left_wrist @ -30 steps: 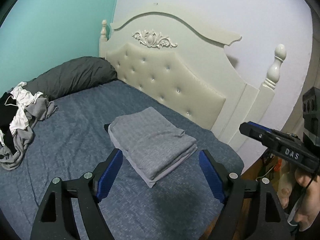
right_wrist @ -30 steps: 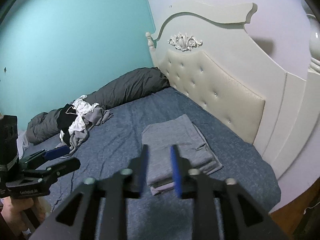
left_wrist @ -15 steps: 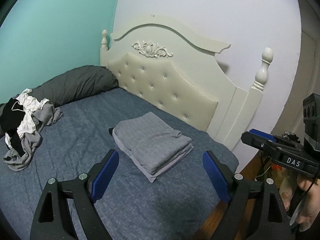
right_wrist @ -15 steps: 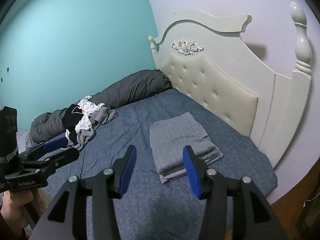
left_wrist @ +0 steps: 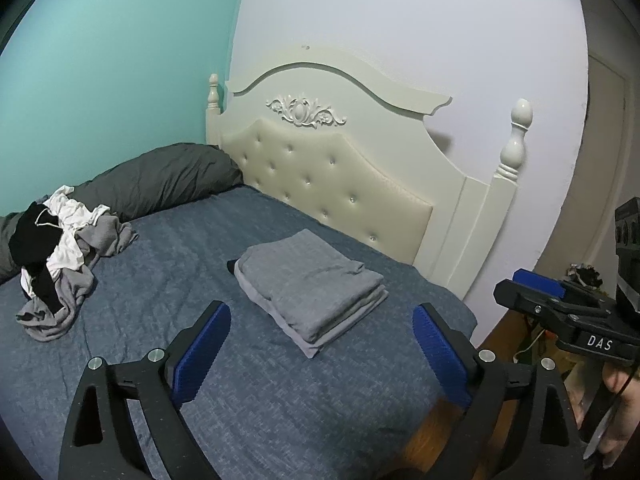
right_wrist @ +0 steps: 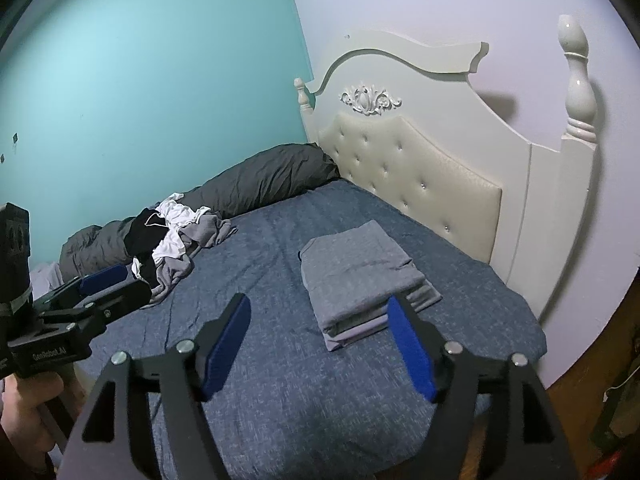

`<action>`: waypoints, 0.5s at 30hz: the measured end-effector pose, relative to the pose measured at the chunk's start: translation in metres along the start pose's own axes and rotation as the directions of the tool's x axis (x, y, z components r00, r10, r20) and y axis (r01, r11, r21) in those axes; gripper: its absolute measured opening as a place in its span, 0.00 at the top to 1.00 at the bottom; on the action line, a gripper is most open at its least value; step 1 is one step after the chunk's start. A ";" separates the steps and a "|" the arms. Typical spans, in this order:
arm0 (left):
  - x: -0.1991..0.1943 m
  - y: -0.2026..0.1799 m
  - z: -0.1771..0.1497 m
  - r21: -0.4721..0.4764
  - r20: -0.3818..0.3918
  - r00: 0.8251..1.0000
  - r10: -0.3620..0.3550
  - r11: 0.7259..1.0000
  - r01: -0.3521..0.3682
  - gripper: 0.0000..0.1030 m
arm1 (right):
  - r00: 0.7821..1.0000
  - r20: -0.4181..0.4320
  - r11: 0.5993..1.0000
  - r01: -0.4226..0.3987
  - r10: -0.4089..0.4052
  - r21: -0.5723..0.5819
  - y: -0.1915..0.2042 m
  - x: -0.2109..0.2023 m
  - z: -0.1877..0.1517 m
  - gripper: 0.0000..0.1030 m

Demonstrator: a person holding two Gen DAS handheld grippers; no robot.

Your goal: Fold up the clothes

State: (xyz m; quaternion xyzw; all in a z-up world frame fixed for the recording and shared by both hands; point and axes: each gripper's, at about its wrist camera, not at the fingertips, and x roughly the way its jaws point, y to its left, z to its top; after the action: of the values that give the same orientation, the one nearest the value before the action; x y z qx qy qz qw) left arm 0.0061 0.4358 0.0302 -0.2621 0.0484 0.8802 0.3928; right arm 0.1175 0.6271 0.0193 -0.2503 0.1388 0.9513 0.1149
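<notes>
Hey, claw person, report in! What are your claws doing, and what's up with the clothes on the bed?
Left gripper and right gripper empty, jaws opening. Folded grey stack done, on the bed. Unfolded pile waiting. Nothing blocking.

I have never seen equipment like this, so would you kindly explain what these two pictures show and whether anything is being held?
There is no robot here: a person carries a two-finger tool in each hand, and each tool has a camera looking forward along its blue-padded fingers. One picture comes from the left tool, the other from the right tool; each view also catches the other tool at its edge. Both look down at a bed with a blue cover. On it lies a neatly folded grey stack, and farther off a loose heap of unfolded clothes beside a dark pillow. Both tools' jaws are opening, and nothing is between them, so nothing is held.
</notes>
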 end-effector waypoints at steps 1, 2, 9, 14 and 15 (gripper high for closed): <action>-0.002 0.000 -0.001 0.003 0.003 1.000 0.003 1.000 -0.003 0.06 | 1.000 0.001 1.000 0.002 -0.002 0.000 0.002 -0.002 -0.002 0.27; -0.004 0.000 -0.003 0.005 0.006 1.000 0.005 1.000 -0.005 0.04 | 1.000 0.003 1.000 0.003 -0.003 -0.001 0.004 -0.004 -0.004 0.27; -0.013 0.002 -0.014 0.018 0.008 1.000 0.026 0.999 -0.026 0.00 | 1.000 0.014 1.000 0.015 -0.015 0.002 0.010 -0.014 -0.018 0.19; -0.018 0.003 -0.018 0.020 0.009 1.000 0.027 0.999 -0.027 0.00 | 0.999 0.028 1.000 0.031 -0.031 -0.004 0.014 -0.018 -0.025 0.15; -0.019 0.004 -0.019 0.021 0.009 1.000 0.028 0.999 -0.028 0.00 | 0.999 0.029 1.000 0.031 -0.031 -0.004 0.015 -0.019 -0.026 0.14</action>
State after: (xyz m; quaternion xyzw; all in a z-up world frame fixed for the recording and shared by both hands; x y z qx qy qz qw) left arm 0.0221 0.4150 0.0231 -0.2534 0.0595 0.8862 0.3832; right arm 0.1406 0.6024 0.0102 -0.2386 0.1309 0.9533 0.1310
